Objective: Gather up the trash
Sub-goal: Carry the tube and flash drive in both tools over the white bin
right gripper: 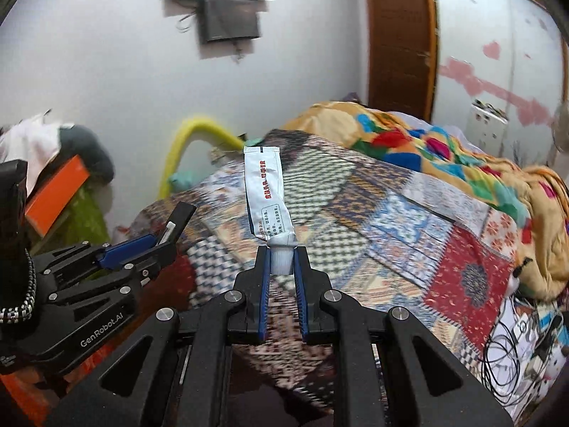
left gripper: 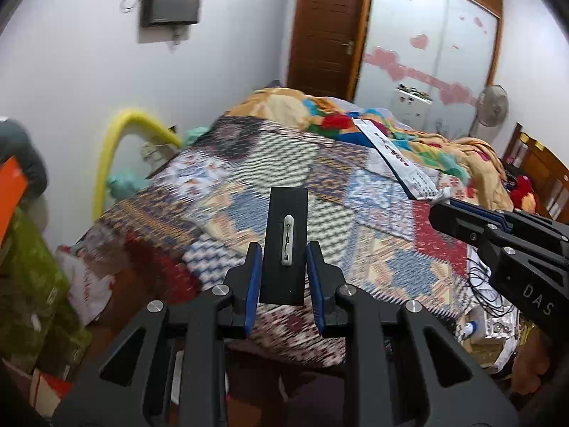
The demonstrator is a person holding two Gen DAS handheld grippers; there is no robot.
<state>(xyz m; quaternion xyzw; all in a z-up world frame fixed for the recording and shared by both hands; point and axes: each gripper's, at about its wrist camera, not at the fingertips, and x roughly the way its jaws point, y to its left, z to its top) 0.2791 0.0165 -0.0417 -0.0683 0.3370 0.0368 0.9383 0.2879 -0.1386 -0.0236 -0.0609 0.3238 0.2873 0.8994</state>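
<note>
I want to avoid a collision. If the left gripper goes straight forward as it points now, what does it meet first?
Probably the patchwork bedcover: the left gripper, shut on a black card, points at the bed. Depth is unclear.

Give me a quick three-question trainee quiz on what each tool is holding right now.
1. True or false: the left tool holds a flat black card.
2. The right tool grips the white tube by its: A) cap B) crimped end C) middle
3. Fill in: both items are held above the patchwork ____.

Key: 1 true; 2 A; 3 quilt.
</note>
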